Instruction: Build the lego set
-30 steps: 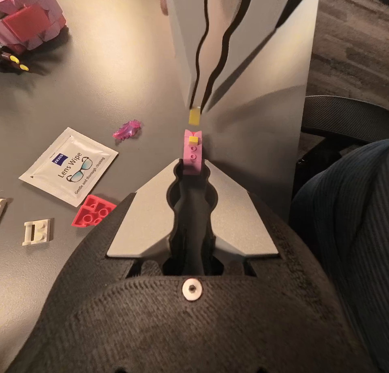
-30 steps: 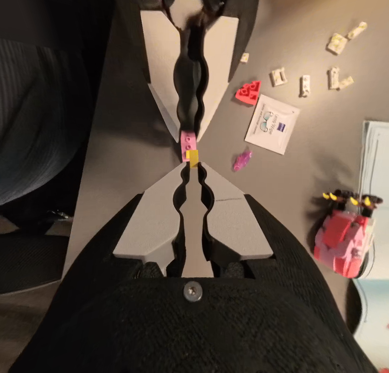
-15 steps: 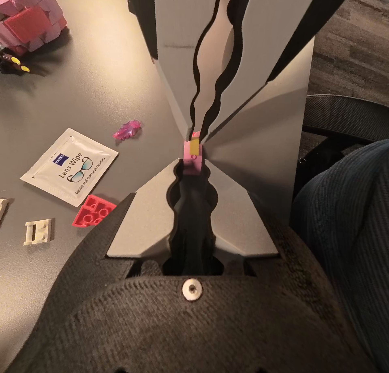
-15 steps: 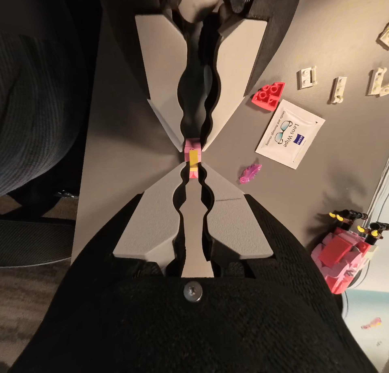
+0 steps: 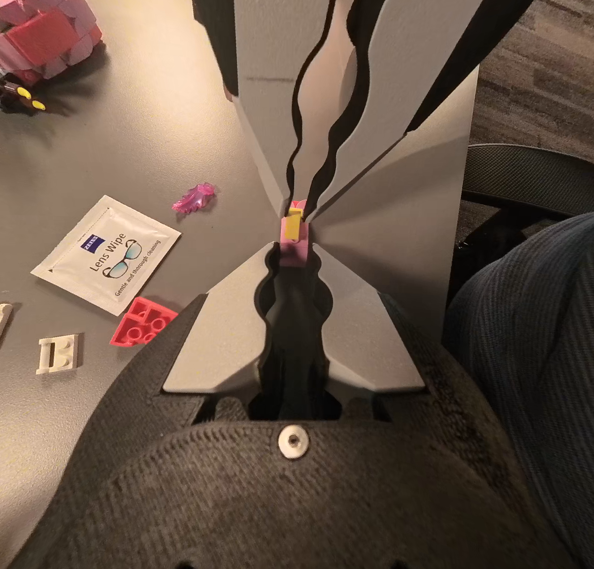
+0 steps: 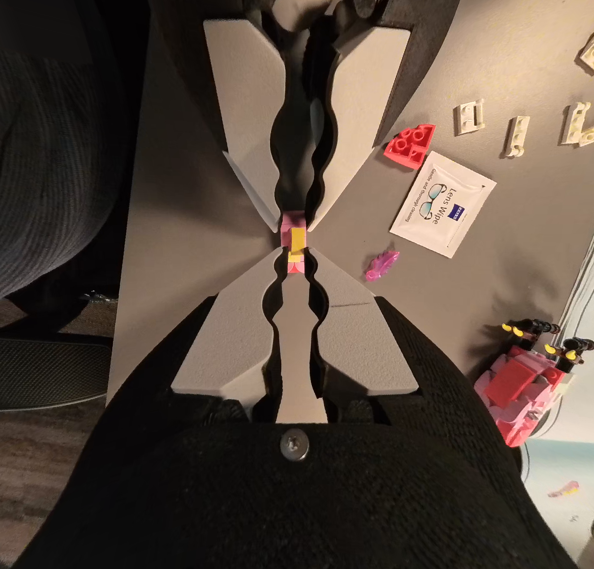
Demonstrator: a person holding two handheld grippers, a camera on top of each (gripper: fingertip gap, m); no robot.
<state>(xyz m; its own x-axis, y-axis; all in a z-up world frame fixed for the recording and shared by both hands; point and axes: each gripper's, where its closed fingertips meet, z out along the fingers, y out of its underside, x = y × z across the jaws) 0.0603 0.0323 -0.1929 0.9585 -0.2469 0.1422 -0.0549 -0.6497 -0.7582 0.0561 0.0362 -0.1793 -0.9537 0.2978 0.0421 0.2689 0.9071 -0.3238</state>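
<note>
Left wrist view: both tools apparently pinch a pink brick.

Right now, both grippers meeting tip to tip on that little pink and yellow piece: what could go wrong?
1. The right gripper pinches only the end of the yellow piece; it could pop off the pink brick or sit crooked.
2. The left gripper holds the brick by its tips alone, so a push could twist it out.
3. This happens close to the table edge; a dropped part may fall to the floor.

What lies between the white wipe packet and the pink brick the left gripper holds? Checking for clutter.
Only a translucent pink feather-like piece, seen in both wrist views.
</note>
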